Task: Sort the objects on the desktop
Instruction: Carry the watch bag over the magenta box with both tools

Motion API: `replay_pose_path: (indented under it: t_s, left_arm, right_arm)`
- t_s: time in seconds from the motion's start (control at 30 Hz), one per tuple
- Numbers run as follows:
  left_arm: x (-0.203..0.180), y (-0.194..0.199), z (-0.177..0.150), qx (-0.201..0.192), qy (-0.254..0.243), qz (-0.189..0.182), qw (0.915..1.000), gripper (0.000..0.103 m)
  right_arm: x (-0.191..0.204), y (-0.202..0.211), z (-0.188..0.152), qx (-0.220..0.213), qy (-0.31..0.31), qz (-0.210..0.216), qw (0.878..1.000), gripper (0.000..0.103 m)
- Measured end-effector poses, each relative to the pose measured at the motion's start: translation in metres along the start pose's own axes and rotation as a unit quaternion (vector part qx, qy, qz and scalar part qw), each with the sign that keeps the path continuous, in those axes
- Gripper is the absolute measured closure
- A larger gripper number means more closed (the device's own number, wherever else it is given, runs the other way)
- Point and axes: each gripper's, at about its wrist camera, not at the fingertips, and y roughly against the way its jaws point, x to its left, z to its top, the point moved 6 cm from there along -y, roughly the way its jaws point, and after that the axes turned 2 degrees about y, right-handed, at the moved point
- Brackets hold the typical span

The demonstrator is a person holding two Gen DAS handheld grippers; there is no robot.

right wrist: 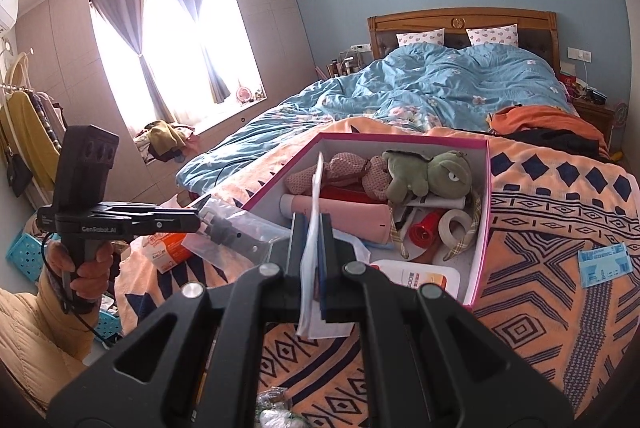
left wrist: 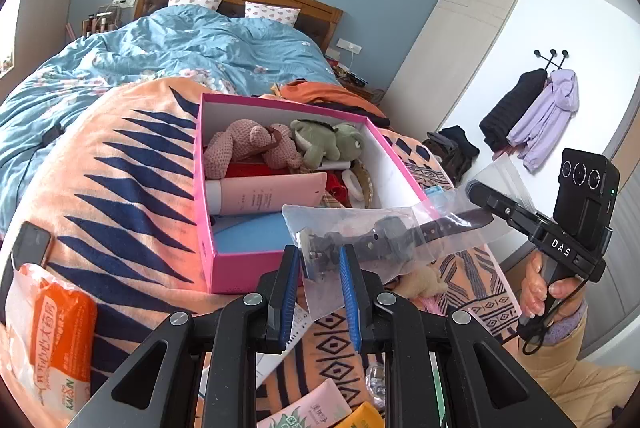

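A clear plastic bag [left wrist: 400,228] with a black watch strap inside hangs stretched between both grippers, over the near right corner of a pink box [left wrist: 248,260]. My left gripper [left wrist: 318,252] is shut on the bag's near end, blue pads pressing its sides. My right gripper [left wrist: 474,190] pinches the far end. In the right wrist view the right gripper [right wrist: 311,222] is shut on the bag's thin edge, and the left gripper [right wrist: 198,220] holds the bag [right wrist: 232,228] at the left. The box [right wrist: 480,248] holds a pink knitted toy [left wrist: 248,144], a green plush [left wrist: 328,144] and a pink tube [left wrist: 272,194].
The box sits on an orange patterned blanket [left wrist: 120,168] on a bed. A phone [left wrist: 30,244] and an orange tissue pack [left wrist: 60,328] lie at the left. Tubes [left wrist: 312,412] lie under my left gripper. A blue packet [right wrist: 604,264] lies right of the box.
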Motion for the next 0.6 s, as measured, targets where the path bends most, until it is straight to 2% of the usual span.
replay_pose_path:
  t_s: [0.6]
  left_arm:
    - [0.007, -0.008, 0.011, 0.000, 0.003, 0.006, 1.0000, 0.084]
  right_arm:
    - [-0.005, -0.012, 0.010, -0.003, -0.008, 0.005, 1.000, 0.097]
